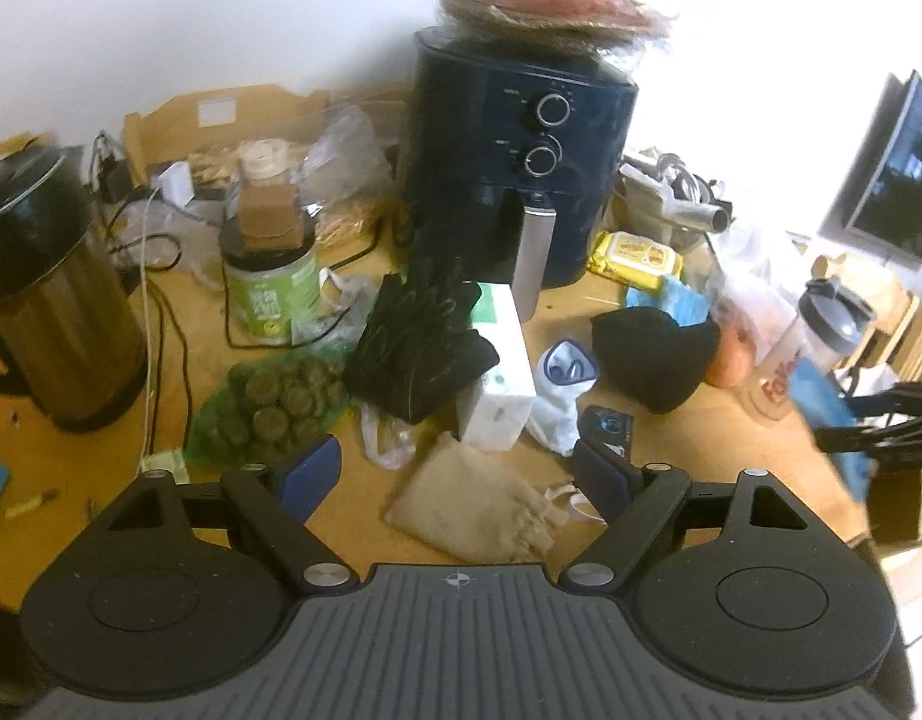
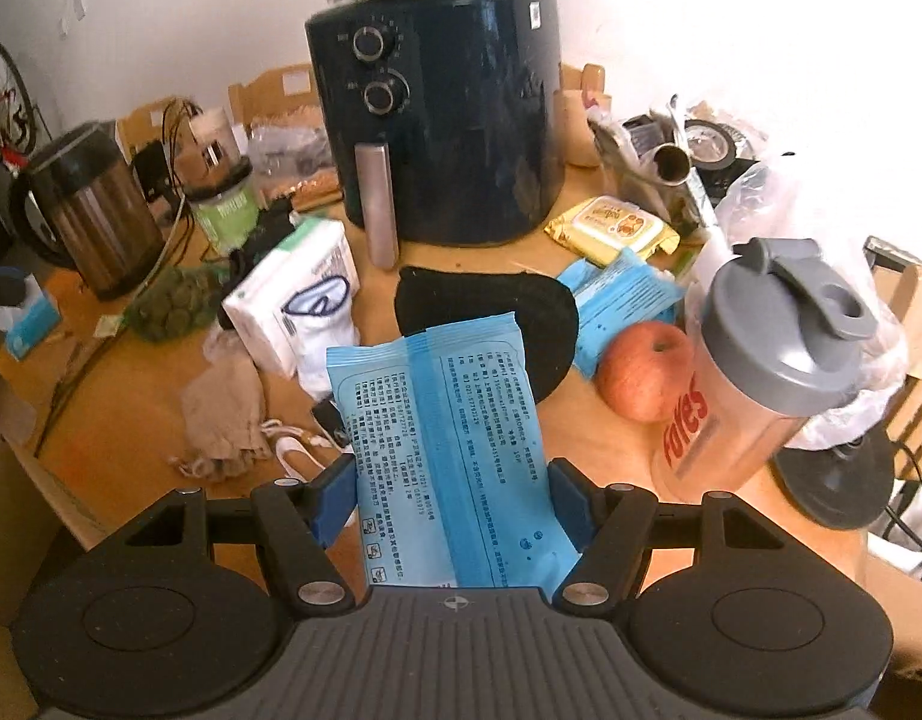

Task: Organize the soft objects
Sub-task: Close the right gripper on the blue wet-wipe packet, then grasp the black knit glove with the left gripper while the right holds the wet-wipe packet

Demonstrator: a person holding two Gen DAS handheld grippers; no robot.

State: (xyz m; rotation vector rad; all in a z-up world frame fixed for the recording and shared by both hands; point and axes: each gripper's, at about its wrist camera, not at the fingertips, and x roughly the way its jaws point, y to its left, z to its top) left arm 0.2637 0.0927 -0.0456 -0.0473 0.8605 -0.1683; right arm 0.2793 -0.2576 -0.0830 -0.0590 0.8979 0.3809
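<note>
Packet (image 2: 455,468) of blue wipes sits clenched in my right gripper (image 2: 455,501) at lower centre, its top edge before the black cap (image 2: 521,300), while my left gripper (image 1: 461,471) gapes empty over the burlap pouch (image 1: 473,510) on bare table (image 1: 701,438).

One air fryer (image 2: 443,114), one kettle (image 1: 47,294), one shaker bottle (image 2: 773,372), one apple (image 2: 641,372), two blue packets (image 2: 455,456) (image 2: 623,300), one burlap pouch (image 1: 479,504), one tissue pack (image 2: 293,294).
</note>
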